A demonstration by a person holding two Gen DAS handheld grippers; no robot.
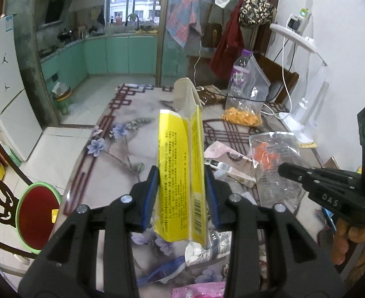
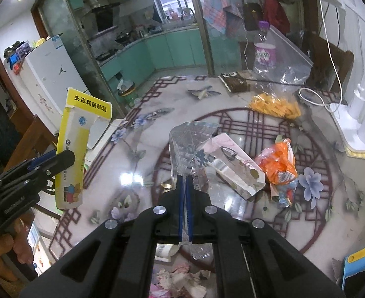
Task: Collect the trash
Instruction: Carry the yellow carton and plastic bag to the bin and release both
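Note:
My left gripper [image 1: 181,173] is shut on a tall yellow medicine box [image 1: 177,136], held upright above the flower-patterned table [image 1: 113,164]; the right wrist view shows the same box [image 2: 75,149] at the left in the left gripper [image 2: 60,157]. My right gripper [image 2: 184,178] is shut on a crumpled clear plastic wrapper [image 2: 190,139] that sticks up past its blue pads. In the left wrist view the right gripper [image 1: 282,168] comes in from the right, held by a hand. A pink-and-white carton [image 2: 234,171] and an orange wrapper [image 2: 277,164] lie on the table beyond.
A red bin with a green rim [image 1: 37,216] stands on the floor left of the table. At the table's far side are a purple-capped bottle [image 1: 241,74], a clear bag of orange snacks [image 1: 242,118] and a white lamp [image 1: 306,121]. A blue-cased phone [image 2: 359,268] lies near right.

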